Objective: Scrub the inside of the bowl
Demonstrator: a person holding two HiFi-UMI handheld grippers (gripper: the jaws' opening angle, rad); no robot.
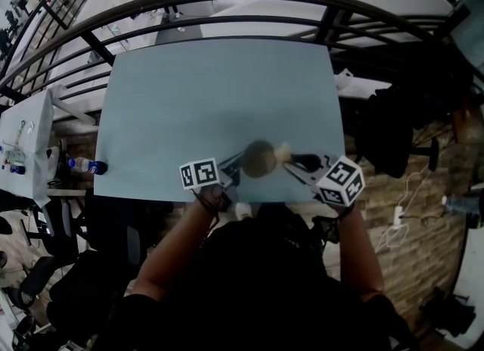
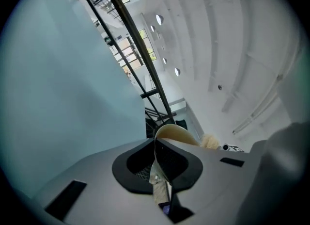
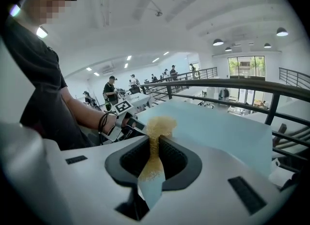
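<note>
A small brown bowl [image 1: 259, 159] is near the front edge of the pale blue table [image 1: 219, 100]. My left gripper [image 1: 231, 170] is shut on its left rim; in the left gripper view the thin cream bowl wall [image 2: 173, 134] stands pinched between the jaws of my left gripper [image 2: 158, 147]. My right gripper [image 1: 303, 163] comes in from the right, shut on a tan scrubbing pad [image 1: 283, 151] that meets the bowl's right side. In the right gripper view the scrubbing pad [image 3: 154, 157] sits edge-on between the jaws of my right gripper [image 3: 154, 144], its frayed top sticking out.
A dark metal railing [image 1: 227, 9] curves round the table's far side. A bottle [image 1: 85, 166] lies left of the table beside a white shelf [image 1: 26, 141]. The person's forearm with a wristband [image 3: 92, 117] shows in the right gripper view.
</note>
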